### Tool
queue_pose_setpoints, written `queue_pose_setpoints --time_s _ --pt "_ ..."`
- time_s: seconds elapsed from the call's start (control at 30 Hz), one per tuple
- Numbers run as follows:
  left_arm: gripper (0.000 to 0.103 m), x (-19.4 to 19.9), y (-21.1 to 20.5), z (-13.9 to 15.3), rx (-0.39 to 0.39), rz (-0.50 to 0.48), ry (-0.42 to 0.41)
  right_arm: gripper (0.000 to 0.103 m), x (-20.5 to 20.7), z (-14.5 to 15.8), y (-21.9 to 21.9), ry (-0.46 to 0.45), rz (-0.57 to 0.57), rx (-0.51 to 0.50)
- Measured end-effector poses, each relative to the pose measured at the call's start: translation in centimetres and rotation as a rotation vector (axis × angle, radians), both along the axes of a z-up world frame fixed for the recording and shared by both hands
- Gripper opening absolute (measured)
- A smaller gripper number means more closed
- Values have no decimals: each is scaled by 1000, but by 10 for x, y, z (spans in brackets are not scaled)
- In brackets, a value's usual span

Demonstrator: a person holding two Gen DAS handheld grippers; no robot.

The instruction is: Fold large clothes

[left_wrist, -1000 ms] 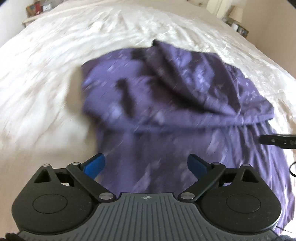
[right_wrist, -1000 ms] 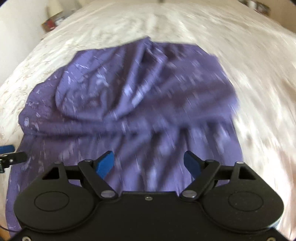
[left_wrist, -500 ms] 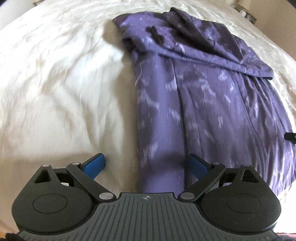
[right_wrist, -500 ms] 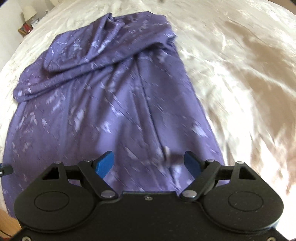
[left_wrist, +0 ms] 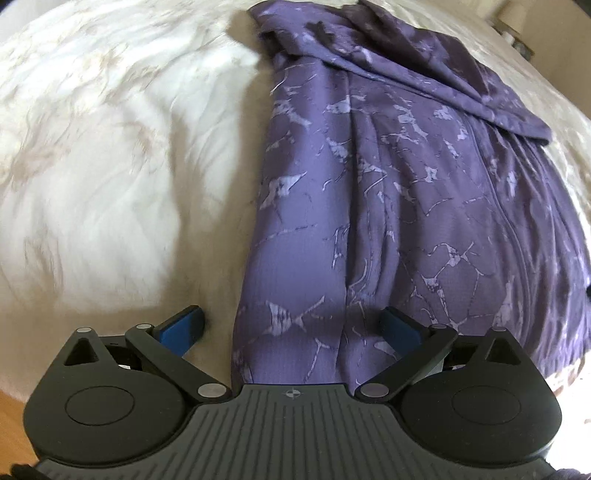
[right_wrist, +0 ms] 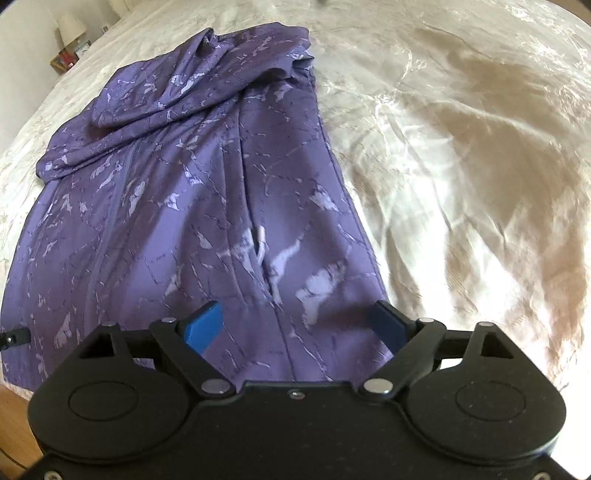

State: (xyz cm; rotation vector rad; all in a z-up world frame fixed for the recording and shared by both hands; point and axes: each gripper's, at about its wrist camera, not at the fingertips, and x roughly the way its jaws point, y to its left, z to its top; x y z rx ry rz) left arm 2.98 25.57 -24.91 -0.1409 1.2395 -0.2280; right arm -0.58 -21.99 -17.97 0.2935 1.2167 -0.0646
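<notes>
Left wrist view first: left gripper (left_wrist: 291,325) low over the near end of the purple garment (left_wrist: 388,192), jaws spread wide, nothing between them. Left blue finger (left_wrist: 181,328) over the white bedspread (left_wrist: 110,166), right one over the cloth, so the garment's left edge runs between the two. Garment stretched lengthwise up the bed, far end already doubled back in a loose flap. Best here, by the look of it: down onto that near left corner, pinching every layer right at the hem, not just the top one.

Over to the right wrist view: right gripper (right_wrist: 295,325) likewise wide open and empty, both fingers over purple, the right edge just beside the right-hand finger (right_wrist: 386,325). Probably worth a nudge outward for the true corner, then both corners lifted level together. Lamp (right_wrist: 70,27) far off at the bedside.
</notes>
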Motion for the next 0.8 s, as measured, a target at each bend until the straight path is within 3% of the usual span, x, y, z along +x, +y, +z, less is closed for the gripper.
queue_pose_setpoints --time_s 0.27,0.47,0.7,0.77,0.8 --pt "103 -14 -5 -6 11 -15 8 90 -19 -5 -22 -4 -38 4" --pt "103 -14 -5 -10 11 -5 21 90 -23 -28 -32 68 -9 96" --pt "103 -12 -7 -11 21 10 39 90 -21 -32 -27 55 9 148" --pt "103 -10 -9 -11 21 25 56 84 -19 -32 -28 61 2 160" --pt "102 -9 -10 -10 22 33 69 74 -19 -31 -29 62 0 168"
